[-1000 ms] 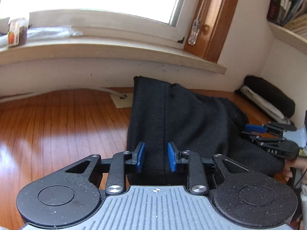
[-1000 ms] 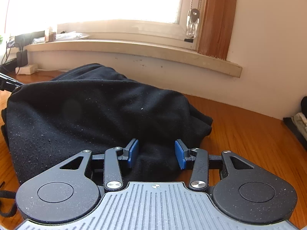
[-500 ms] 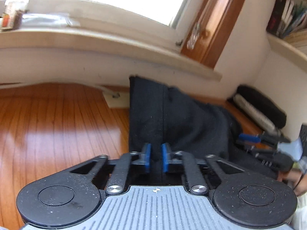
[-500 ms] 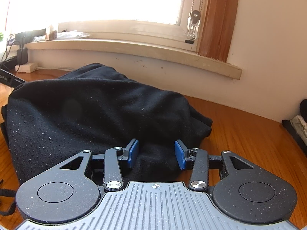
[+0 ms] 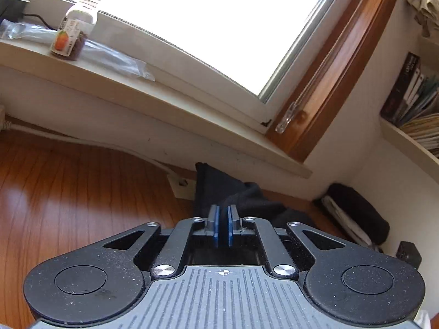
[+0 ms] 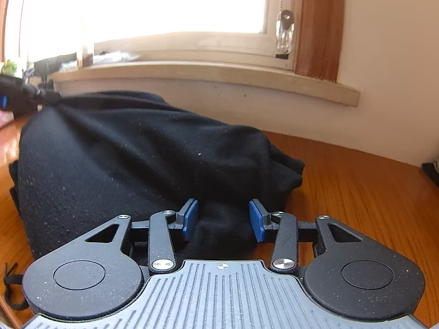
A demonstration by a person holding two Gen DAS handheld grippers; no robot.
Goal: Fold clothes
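i see the wooden counter (image 6: 370, 192) carrying a black garment (image 6: 137, 170) that lies as a bulky, rumpled mound below the window sill (image 6: 247, 79), with one thick rolled edge at its right end and a peak pulled up at its far left. my left hand-held gripper (image 5: 222, 220) is pinched nearly together, blue pads (image 5: 216, 227) almost touching, and a dark strip of the garment (image 5: 219, 189) runs up to them; in the right wrist view that same left hand-held gripper (image 6: 16, 98) sits at the lifted peak, so i judge it is holding cloth there, though the pinch itself is hard to see. my right hand-held gripper (image 6: 223, 220) stands wide, its pads straddling the near edge of the mound with cloth between them but not squeezed. to do this well, i would bring the right pads together on one clean layer of the near edge, not the whole roll, then keep both grips level and the cloth taut between them so the fold lands flat. the garment lies directly ahead of and under the right hand-held gripper, touching close, and stretches away rightward and down from the left one.
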